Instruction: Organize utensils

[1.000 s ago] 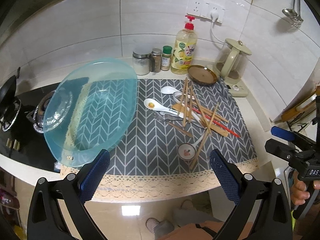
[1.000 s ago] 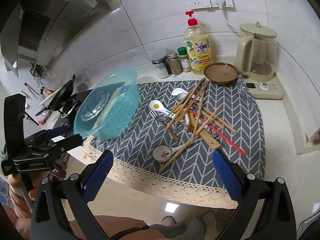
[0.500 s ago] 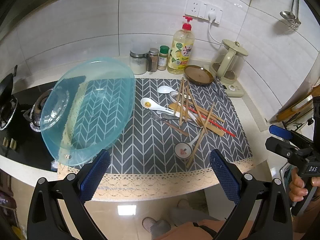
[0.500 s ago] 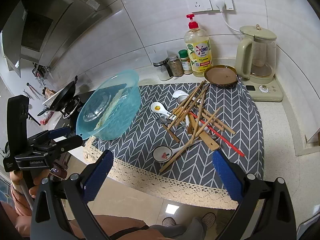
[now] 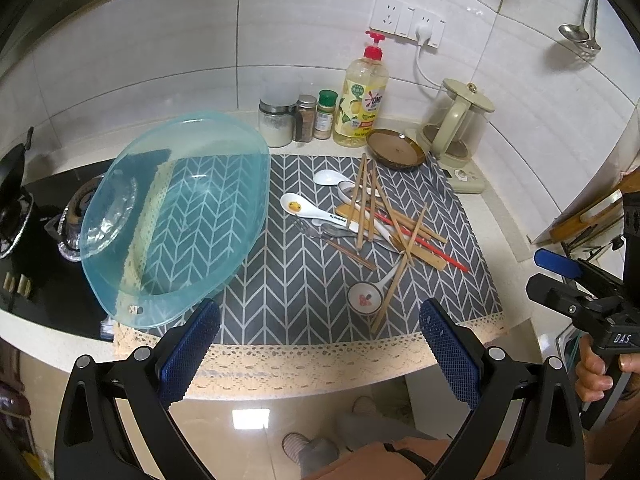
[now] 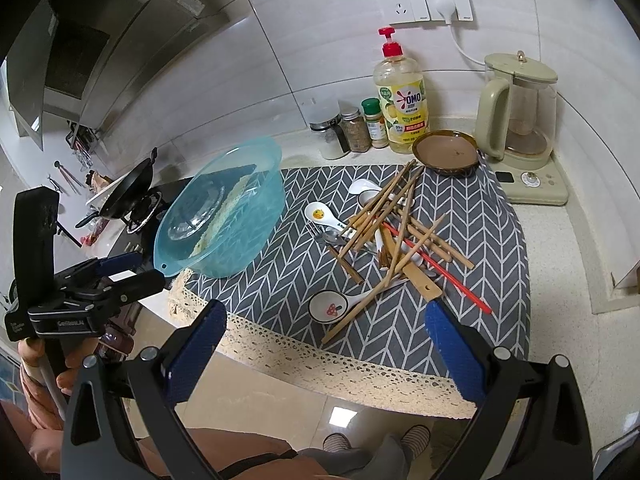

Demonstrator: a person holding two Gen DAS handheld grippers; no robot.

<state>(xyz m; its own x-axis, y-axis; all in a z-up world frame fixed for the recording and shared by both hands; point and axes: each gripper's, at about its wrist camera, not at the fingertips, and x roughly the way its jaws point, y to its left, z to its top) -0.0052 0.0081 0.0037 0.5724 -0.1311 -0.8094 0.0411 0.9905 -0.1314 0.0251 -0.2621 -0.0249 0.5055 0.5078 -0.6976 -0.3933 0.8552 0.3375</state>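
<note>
— Where are the utensils?

— In the centre of the frame, on the grey mat [image 5: 288,280]. The wooden chopsticks [image 5: 362,204] lie crossed in a pile over the white spoons [image 5: 316,210], with one red chopstick [image 5: 436,250] under them. A small spoon with a mushroom picture [image 6: 330,306] is nearer the lace edge, touching one stick.

— And the grippers?

— The left gripper [image 5: 316,354] is at the bottom of its frame, spread wide, empty. The right gripper [image 6: 326,354] is the same, fingers wide apart, nothing between them.

— The blue thing?

— A clear blue basin [image 5: 176,216], left side, tilted on the mat's edge.
</note>
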